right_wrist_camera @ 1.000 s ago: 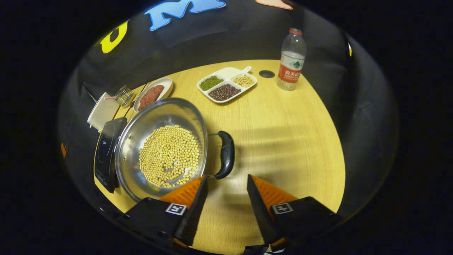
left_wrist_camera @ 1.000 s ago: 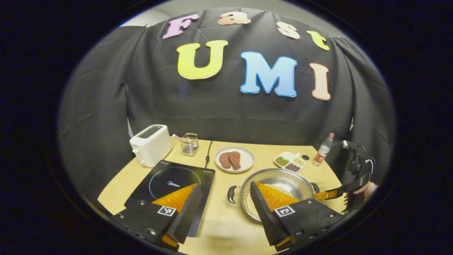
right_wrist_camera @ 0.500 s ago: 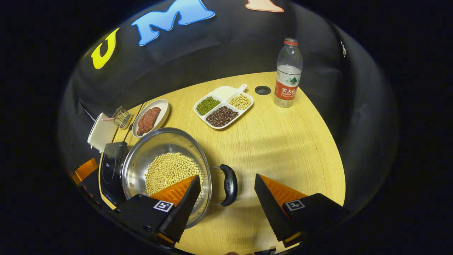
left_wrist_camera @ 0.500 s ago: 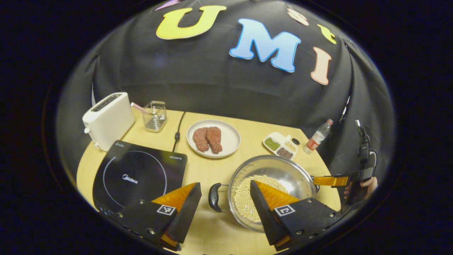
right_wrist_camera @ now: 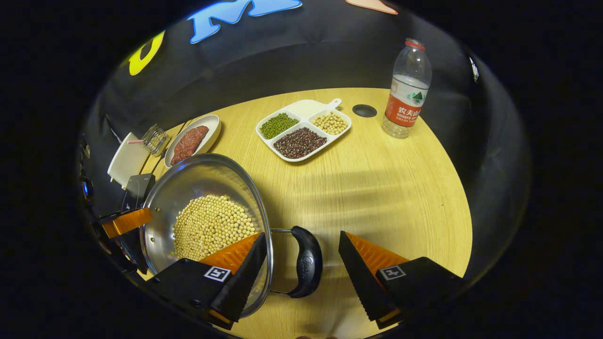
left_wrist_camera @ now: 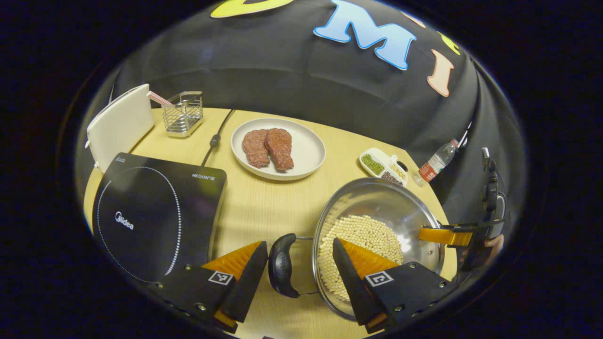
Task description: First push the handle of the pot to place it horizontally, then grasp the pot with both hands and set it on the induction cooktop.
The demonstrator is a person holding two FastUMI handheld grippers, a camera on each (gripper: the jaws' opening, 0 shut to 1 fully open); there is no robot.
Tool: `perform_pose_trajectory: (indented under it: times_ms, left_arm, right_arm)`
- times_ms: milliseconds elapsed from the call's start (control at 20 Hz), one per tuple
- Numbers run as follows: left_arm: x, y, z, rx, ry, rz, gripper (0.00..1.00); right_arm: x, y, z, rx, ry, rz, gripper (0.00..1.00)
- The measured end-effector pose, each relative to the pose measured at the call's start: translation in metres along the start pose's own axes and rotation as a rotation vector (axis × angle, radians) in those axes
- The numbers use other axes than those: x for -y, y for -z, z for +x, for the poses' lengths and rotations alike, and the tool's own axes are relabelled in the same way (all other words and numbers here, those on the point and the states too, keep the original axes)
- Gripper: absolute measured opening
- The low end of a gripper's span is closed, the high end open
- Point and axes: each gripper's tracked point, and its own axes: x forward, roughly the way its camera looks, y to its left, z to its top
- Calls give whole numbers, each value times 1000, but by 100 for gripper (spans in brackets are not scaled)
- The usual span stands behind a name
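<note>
Your left gripper [left_wrist_camera: 299, 263] and right gripper [right_wrist_camera: 301, 261] were both spread, each straddling one black loop handle [left_wrist_camera: 281, 265] of the pot [left_wrist_camera: 377, 235] without pinching it; the induction cooktop [left_wrist_camera: 155, 212] lay beyond the left fingers. The thin polished steel looked slippery and the loose beans [right_wrist_camera: 209, 226] could shift, so the moulded handles were judged your firmest hold; you were to keep it level.

A white plate [left_wrist_camera: 306, 155] holds two pieces of raw meat [left_wrist_camera: 267, 148]. Nearby stand a white toaster [left_wrist_camera: 120, 125], a wire basket [left_wrist_camera: 183, 114], a divided bean tray [right_wrist_camera: 304, 134] and a water bottle [right_wrist_camera: 405, 92].
</note>
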Motion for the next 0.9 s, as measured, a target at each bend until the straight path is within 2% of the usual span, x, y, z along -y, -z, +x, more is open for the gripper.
perform_pose_trajectory:
  times_ms: [50,200,250,300,350,450,700,750,800,900]
  left_arm:
    - [0,2,4,-5,7,-2,85]
    - [2,15,14,-48,20,-20,88]
    - [-7,14,13,-40,-16,-16,79]
    - [-7,15,12,-36,0,-26,68]
    - [-7,14,17,-32,10,-37,58]
    - [-5,19,18,-45,29,-47,57]
    - [-5,20,20,-65,37,-66,55]
    - [-5,22,19,-64,36,-56,58]
    - [-5,20,20,-62,32,-53,54]
    - [-4,21,19,-68,28,-49,56]
  right_arm:
    - [-3,4,4,-7,-10,7,98]
    - [-11,13,14,-17,-33,24,87]
    - [-14,16,16,-18,-39,25,86]
    - [-15,17,16,-12,-36,18,83]
    - [-13,15,19,2,-30,2,75]
    - [-7,16,18,5,-9,-17,78]
    - [-7,20,16,1,-34,76,63]
    - [-7,19,15,-8,-36,92,60]
    - [-7,20,12,-12,-38,97,58]
    - [-7,24,13,-17,-27,85,57]
